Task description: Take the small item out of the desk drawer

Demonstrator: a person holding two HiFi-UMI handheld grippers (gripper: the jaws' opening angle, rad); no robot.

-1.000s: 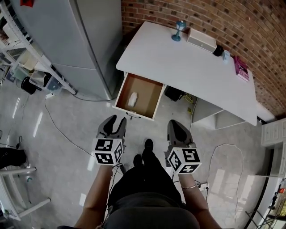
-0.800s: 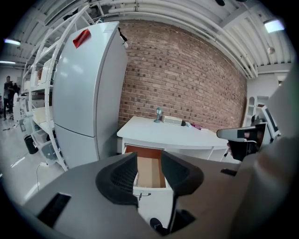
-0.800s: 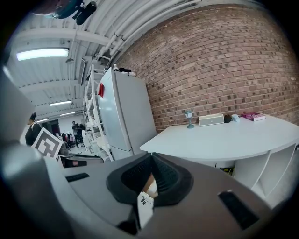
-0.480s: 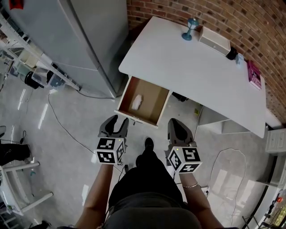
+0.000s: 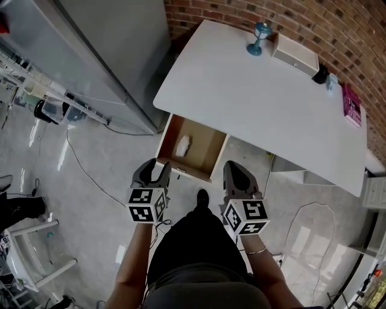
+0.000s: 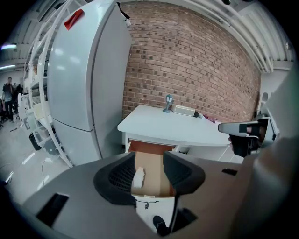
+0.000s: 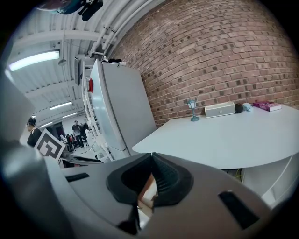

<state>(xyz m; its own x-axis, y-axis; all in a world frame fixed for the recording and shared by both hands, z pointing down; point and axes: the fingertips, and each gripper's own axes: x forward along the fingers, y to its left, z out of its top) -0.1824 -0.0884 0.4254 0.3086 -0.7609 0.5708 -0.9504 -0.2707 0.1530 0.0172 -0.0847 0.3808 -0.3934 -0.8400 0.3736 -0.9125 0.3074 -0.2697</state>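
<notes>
Head view: drawer [image 5: 202, 148] open, small white item [image 5: 183, 145] inside it. Left gripper [image 5: 157, 165] near the drawer front, jaws released, just been opening, nothing between. Right gripper [image 5: 234, 168] beside the drawer, jaws clenched, empty.

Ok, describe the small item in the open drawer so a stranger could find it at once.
Find the white desk against the red brick wall; under its near edge a brown wooden drawer stands open. Toward its left side lies a small white lump, the only thing inside, pale against the brown.
</notes>
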